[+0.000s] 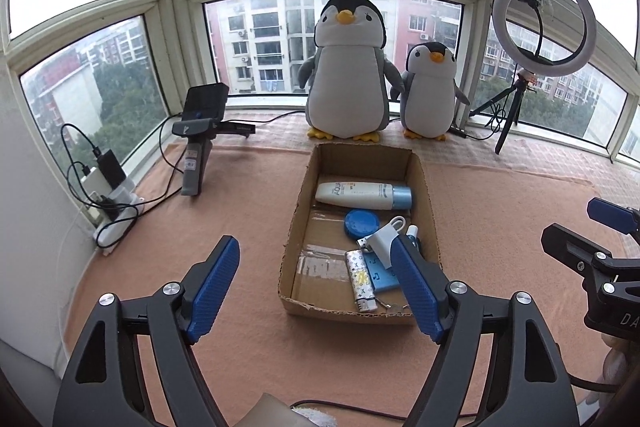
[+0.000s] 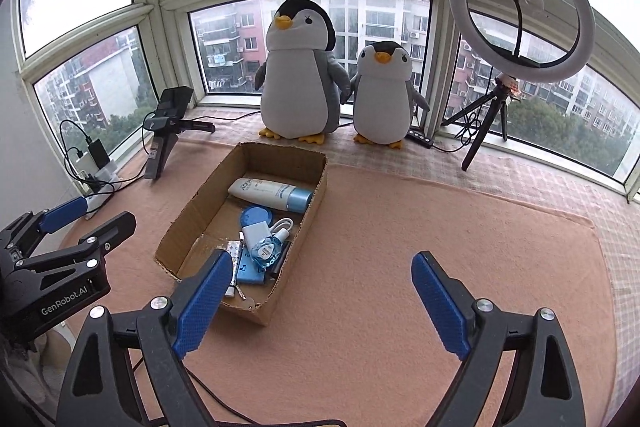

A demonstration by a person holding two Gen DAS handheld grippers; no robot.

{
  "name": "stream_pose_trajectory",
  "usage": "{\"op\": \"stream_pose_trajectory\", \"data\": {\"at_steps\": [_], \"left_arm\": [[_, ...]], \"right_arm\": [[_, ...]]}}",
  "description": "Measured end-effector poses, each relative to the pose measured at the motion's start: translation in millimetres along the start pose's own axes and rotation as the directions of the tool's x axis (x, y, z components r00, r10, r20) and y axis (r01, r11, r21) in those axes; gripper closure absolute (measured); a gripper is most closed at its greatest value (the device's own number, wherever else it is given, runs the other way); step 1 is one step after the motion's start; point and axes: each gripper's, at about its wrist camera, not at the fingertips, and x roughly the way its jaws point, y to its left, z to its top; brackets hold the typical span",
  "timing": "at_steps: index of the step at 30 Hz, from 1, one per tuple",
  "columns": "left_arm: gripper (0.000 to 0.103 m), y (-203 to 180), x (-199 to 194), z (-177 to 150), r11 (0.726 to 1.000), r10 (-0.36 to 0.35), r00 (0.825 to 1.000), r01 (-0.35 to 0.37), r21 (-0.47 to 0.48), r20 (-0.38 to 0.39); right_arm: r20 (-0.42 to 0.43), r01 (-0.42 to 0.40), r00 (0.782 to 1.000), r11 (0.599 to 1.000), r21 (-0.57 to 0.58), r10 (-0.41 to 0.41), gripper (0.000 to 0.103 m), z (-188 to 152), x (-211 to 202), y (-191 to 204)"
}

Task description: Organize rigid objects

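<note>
Left gripper (image 1: 316,281): jaws spread, empty.
Right gripper (image 2: 322,301): jaws spread, empty.
Brown cardboard box (image 1: 428,195): holds white tube with blue cap (image 1: 362,195), round blue lid (image 1: 362,223).

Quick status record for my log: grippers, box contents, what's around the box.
left gripper: open, holding nothing, near end of box
right gripper: open, holding nothing, over the mat to the right of the box
cardboard box: open top, on pink mat
in box: white tube at far end, blue round lid, white charger, patterned lighter, blue flat case
behind box: large penguin plush, small penguin plush, ring light
</note>
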Motion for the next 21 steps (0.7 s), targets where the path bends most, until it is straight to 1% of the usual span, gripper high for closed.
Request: {"op": "stream_pose_trajectory", "data": {"at_steps": [21], "left_arm": [[0.025, -2.3, 0.3, 0.5, 1.0, -0.001, 1.0, 0.001, 0.004, -0.003]], "right_arm": [[-0.014, 0.001, 1.0, 1.0, 0.007, -0.001, 0.014, 0.5, 4.0, -5.1]]}}
